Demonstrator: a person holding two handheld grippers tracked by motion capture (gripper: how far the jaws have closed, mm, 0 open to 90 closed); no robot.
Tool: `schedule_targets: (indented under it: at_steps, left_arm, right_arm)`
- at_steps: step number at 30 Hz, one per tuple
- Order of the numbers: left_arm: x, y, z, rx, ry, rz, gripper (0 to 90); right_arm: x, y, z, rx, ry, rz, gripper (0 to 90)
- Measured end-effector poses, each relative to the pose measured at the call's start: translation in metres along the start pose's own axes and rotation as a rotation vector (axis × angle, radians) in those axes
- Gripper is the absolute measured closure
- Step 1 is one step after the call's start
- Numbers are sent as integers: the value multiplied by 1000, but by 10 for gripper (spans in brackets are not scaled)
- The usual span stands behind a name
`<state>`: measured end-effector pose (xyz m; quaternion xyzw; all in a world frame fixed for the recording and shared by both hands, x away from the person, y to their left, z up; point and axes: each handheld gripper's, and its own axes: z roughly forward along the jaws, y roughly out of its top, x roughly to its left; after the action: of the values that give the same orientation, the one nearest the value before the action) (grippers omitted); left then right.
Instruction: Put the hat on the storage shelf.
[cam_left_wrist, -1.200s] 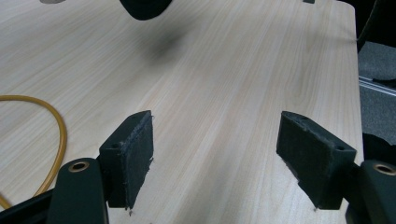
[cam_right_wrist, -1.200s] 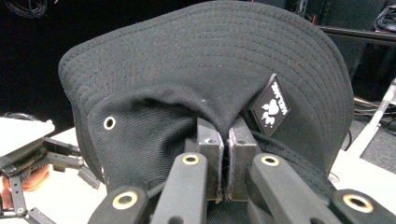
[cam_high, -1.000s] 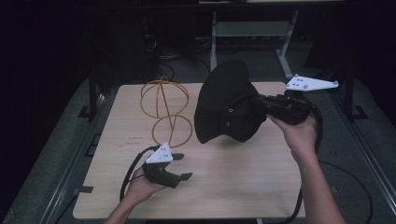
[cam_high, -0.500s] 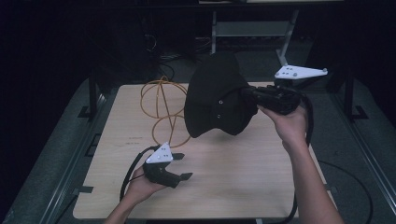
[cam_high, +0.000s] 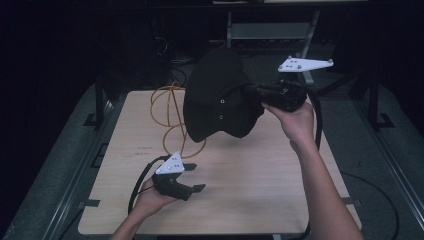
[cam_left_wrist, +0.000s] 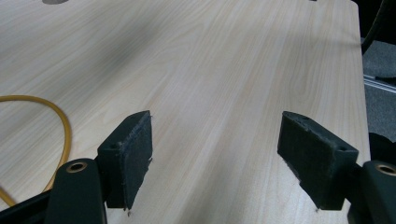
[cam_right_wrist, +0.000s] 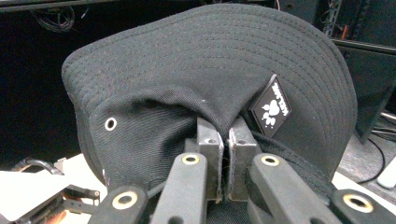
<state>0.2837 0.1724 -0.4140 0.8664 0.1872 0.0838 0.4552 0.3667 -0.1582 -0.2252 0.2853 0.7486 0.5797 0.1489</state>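
Right tongs (cam_high: 252, 92) pinch a black hat (cam_high: 217, 97) by a thin fold, hanging above the table (cam_high: 260, 170); it could slip free. Left tongs (cam_high: 192, 177) rest spread near a yellow cord (cam_high: 167, 107), which might snag.

A pale wooden table (cam_high: 240, 190) stands on a grey floor (cam_high: 45, 165) in a dark room. Behind it a metal frame (cam_high: 270, 30) rises, with cables (cam_high: 165, 47) tangled in the shadows.
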Motion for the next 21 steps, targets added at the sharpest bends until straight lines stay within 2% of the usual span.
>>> schedule_targets:
  at_steps: [10,15,17,21]
  left_arm:
    - [1,-1,0,-9,-1,-9,256]
    - [2,-1,0,-7,-4,-19,255]
    - [3,-1,0,-2,1,-5,254]
    - [4,-2,0,2,-6,-16,247]
  right_arm:
    - [5,15,21,5,33,-7,866]
    - [7,23,28,17,45,-16,866]
    - [7,27,30,27,47,-23,866]
    - [7,33,34,28,56,-22,866]
